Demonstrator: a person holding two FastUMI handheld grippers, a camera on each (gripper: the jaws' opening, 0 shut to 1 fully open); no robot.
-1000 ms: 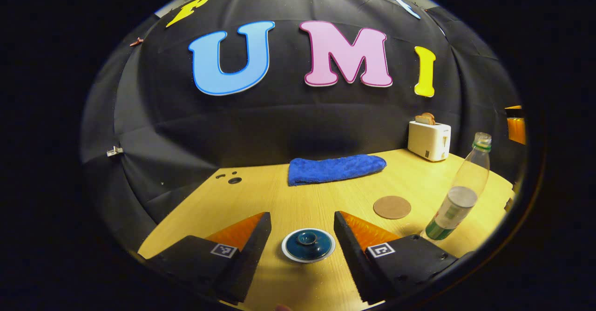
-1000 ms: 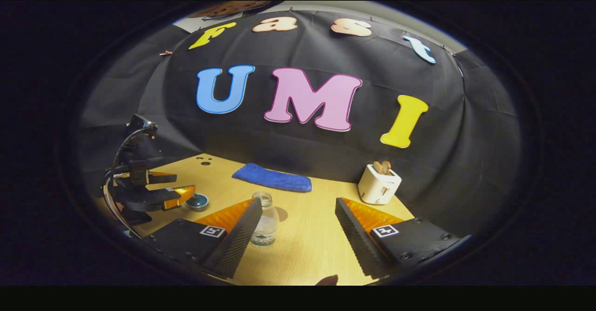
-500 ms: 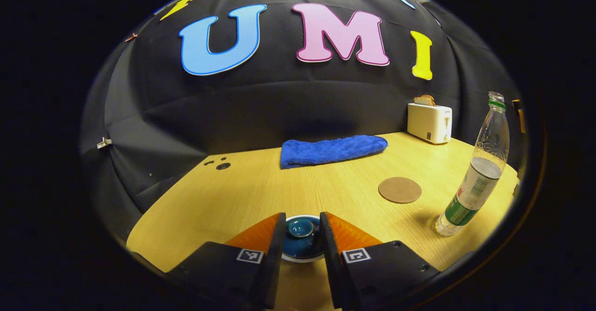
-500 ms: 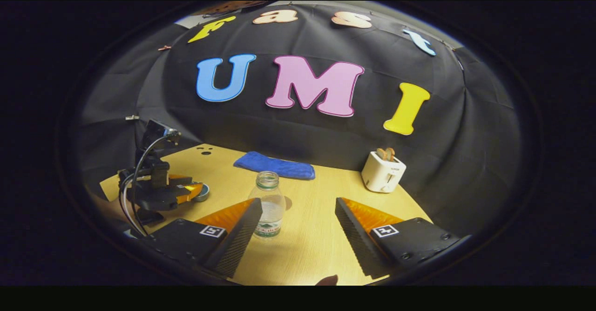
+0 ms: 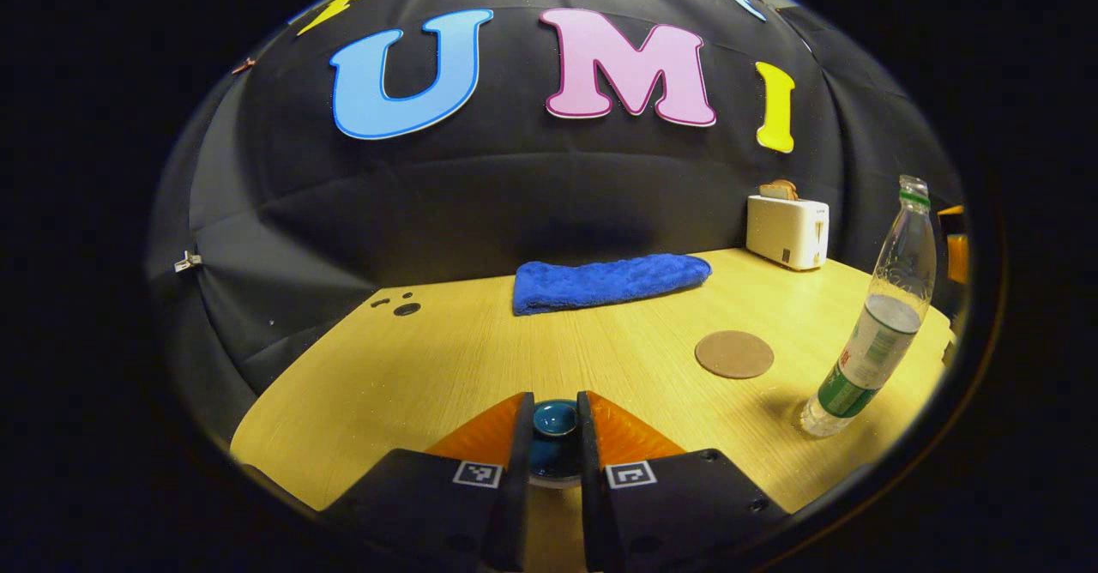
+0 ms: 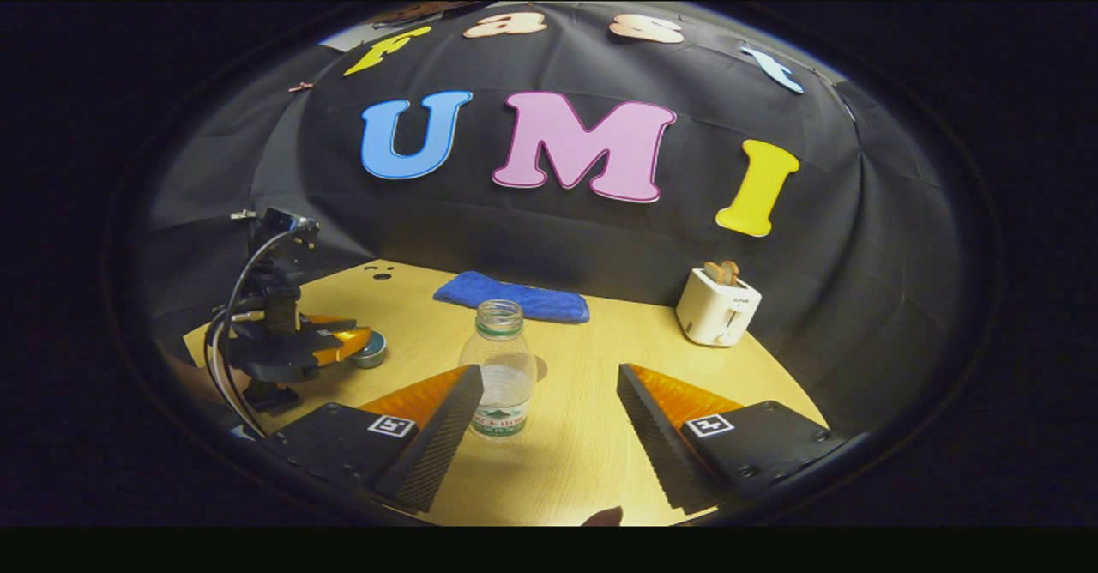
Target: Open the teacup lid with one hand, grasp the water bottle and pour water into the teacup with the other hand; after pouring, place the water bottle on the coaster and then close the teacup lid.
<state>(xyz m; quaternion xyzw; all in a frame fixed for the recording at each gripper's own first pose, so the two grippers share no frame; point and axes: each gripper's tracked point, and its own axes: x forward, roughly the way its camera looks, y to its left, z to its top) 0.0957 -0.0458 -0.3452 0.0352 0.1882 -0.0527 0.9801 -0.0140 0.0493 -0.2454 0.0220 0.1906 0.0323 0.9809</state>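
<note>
The dark blue teacup lid (image 5: 555, 423) sits on the teacup on the wooden table (image 5: 446, 367). My left gripper (image 5: 553, 403) is shut on the lid's knob, a finger on each side. In the right gripper view, that gripper (image 6: 343, 346) hovers over the teacup (image 6: 371, 352) at the left. A clear water bottle (image 6: 500, 371) with a green neck ring stands upright, partly filled. My right gripper (image 6: 549, 376) is open, and the bottle stands just ahead of its left finger. The bottle (image 5: 875, 333) stands right of the round brown coaster (image 5: 734, 354).
A folded blue towel (image 5: 609, 281) lies at the table's back edge. A white toaster (image 5: 787, 230) with bread in it stands at the back right corner. Small holes (image 5: 403, 307) mark the table's back left. The black cloth wall rises close behind the table.
My left gripper lowered over the teacup and its fingers went from wide open to shut on the lid's knob. My right gripper came closer to the bottle and stayed open.
</note>
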